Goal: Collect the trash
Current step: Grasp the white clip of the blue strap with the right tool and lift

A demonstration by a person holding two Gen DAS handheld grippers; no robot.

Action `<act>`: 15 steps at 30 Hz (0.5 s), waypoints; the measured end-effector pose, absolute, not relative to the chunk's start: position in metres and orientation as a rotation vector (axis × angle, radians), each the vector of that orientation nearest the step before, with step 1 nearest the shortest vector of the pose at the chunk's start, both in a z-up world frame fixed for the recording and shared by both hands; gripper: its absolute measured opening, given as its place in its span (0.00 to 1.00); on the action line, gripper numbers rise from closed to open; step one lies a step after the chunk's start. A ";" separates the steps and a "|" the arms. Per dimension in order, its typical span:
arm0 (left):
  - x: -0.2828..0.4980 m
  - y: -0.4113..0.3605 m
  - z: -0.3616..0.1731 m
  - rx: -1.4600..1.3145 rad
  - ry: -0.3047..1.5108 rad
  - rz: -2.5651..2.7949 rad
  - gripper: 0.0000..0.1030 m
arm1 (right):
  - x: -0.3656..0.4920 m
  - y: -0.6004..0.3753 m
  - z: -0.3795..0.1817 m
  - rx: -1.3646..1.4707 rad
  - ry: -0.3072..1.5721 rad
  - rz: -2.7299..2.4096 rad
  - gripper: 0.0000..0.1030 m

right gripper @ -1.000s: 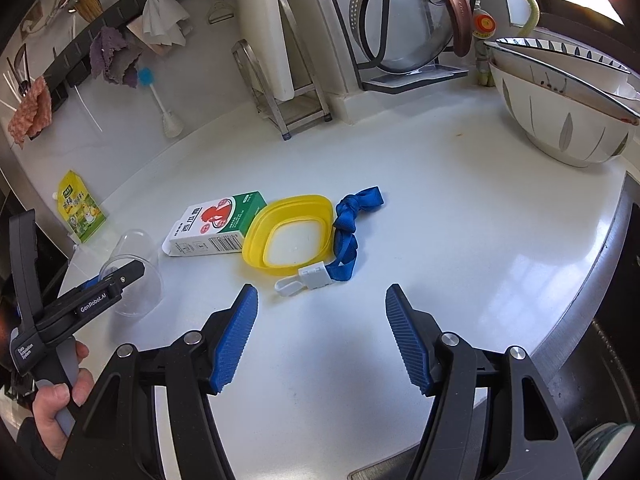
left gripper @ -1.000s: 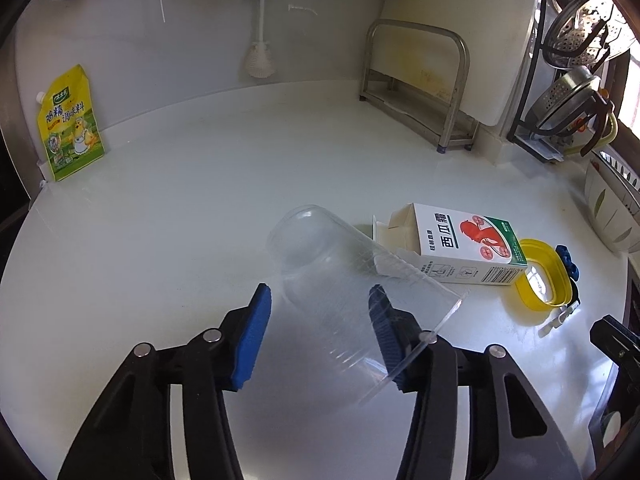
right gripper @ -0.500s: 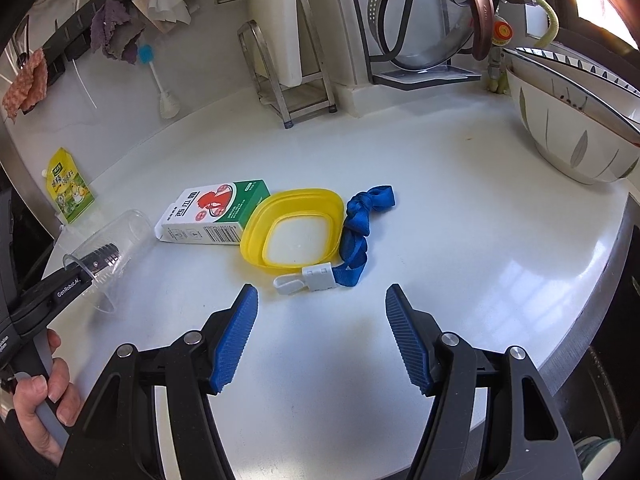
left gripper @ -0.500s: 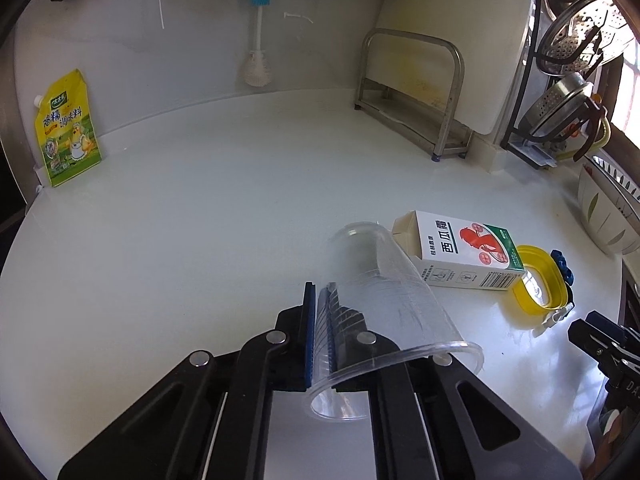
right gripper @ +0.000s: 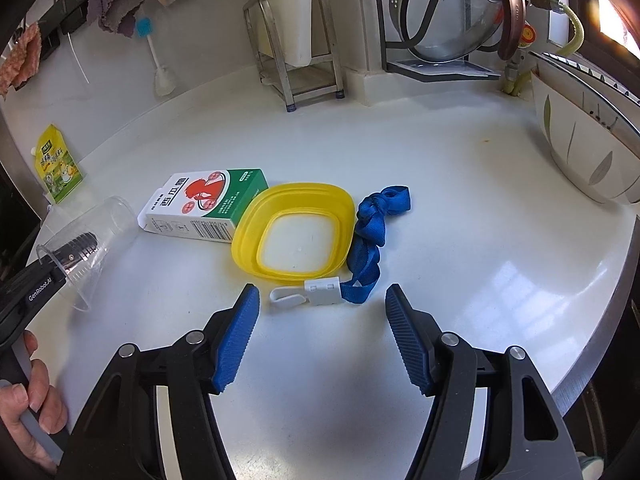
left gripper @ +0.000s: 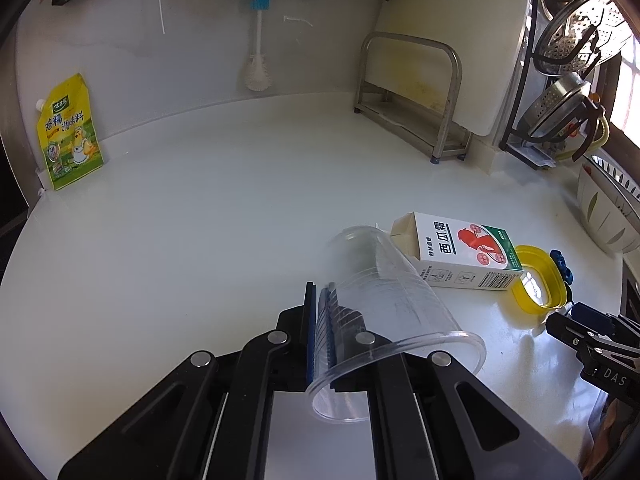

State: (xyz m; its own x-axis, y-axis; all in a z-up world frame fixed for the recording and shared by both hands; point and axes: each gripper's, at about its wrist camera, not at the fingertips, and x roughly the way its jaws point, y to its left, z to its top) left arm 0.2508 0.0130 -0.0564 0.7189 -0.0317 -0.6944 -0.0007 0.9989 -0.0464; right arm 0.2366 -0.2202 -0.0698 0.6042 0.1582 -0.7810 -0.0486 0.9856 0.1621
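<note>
My left gripper is shut on the wall of a clear plastic cup, one finger inside it, and holds it on its side just above the white counter; the cup also shows in the right wrist view. A white, green and red carton lies beside it, also seen in the right wrist view. A yellow lid and a blue strap with a white clip lie in front of my open, empty right gripper.
A yellow seasoning pouch leans on the back wall at left. A metal rack with a cutting board, a dish brush, hanging pots and white bowls stand at the back and right. The counter edge runs at right.
My left gripper closed on the cup's wall and lifted it slightly. My right gripper moved in closer to the strap and yellow lid, still open.
</note>
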 end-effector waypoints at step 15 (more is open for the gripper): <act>0.249 0.015 -0.056 -0.045 0.762 -0.018 0.05 | 0.224 -0.225 -0.064 0.112 0.877 0.115 0.37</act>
